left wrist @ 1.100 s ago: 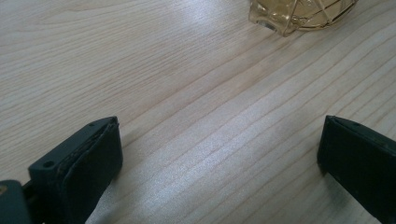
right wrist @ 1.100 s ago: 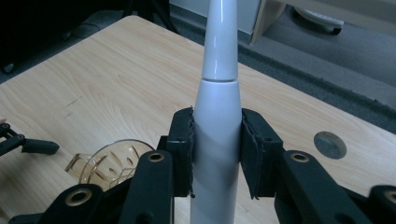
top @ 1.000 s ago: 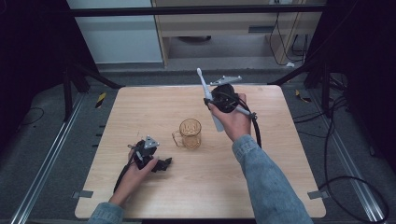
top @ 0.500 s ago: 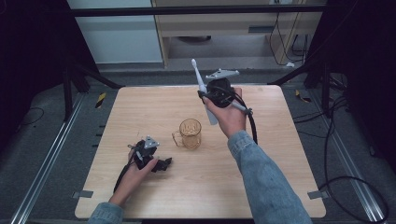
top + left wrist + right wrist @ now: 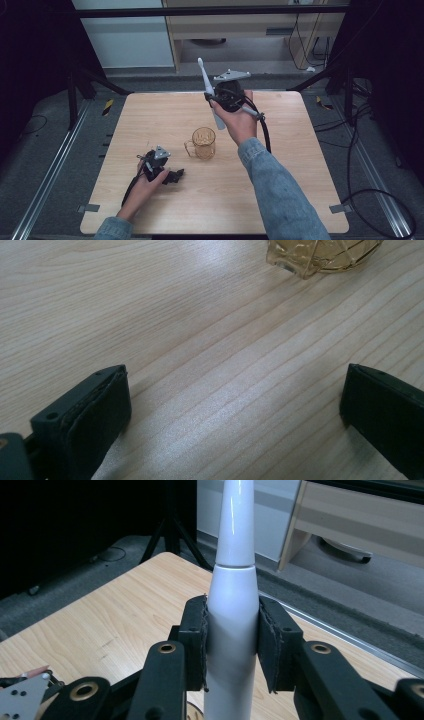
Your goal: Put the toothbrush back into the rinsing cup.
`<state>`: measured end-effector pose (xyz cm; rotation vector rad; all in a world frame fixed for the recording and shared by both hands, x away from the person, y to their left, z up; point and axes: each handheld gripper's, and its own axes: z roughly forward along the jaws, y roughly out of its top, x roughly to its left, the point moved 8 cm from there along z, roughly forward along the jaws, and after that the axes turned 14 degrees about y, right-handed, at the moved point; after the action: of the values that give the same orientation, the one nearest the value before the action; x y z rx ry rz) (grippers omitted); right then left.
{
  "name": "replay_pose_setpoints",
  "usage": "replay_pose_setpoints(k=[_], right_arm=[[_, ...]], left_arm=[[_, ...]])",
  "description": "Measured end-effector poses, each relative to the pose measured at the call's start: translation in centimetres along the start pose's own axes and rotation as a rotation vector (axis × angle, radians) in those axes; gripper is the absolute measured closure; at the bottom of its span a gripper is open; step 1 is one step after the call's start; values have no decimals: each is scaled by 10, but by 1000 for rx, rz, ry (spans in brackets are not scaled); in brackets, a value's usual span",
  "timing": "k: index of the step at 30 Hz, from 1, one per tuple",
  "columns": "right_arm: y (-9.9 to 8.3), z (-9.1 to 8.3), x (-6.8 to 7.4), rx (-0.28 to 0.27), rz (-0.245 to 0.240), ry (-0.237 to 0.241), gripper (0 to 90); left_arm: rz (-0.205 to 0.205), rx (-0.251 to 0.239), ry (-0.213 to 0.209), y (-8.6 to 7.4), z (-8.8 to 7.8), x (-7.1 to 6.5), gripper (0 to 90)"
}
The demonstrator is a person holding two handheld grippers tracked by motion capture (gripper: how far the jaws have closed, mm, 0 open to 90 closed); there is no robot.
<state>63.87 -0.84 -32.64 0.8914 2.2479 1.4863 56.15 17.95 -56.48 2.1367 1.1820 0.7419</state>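
My right gripper (image 5: 214, 100) is raised above the far middle of the table, shut on a white electric toothbrush (image 5: 207, 90) that stands nearly upright with its head up. In the right gripper view both pads (image 5: 197, 640) press on the toothbrush's white handle (image 5: 232, 625). An amber glass mug (image 5: 204, 142) stands at the table's middle, below and in front of that hand. My left gripper (image 5: 176, 176) rests on the wooden table (image 5: 300, 165) at the front left, open, jaws pointing right. The left gripper view has its two pads (image 5: 102, 412) wide apart over bare wood, the mug's base (image 5: 325, 255) farther off.
Beyond the table's far edge stand a light cabinet (image 5: 235, 25) and dark stand legs (image 5: 95, 80). Cables (image 5: 360, 125) lie on the grey floor to the right. A metal rail (image 5: 45, 175) runs along the table's left side.
My right hand has lifted the toothbrush higher and a little left, toward the far edge above the mug. The left gripper has stayed where it was.
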Motion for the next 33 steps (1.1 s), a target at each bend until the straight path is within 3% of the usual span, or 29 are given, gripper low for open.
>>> replay_pose_setpoints(k=[17, 33], right_arm=[[0, 15, 13, -36, 0, 35, 671], [-14, 30, 16, -62, 18, 52, 671]], left_arm=[[0, 0, 1, 0, 0, 0, 0], [0, 0, 0, 0, 0, 0, 0]])
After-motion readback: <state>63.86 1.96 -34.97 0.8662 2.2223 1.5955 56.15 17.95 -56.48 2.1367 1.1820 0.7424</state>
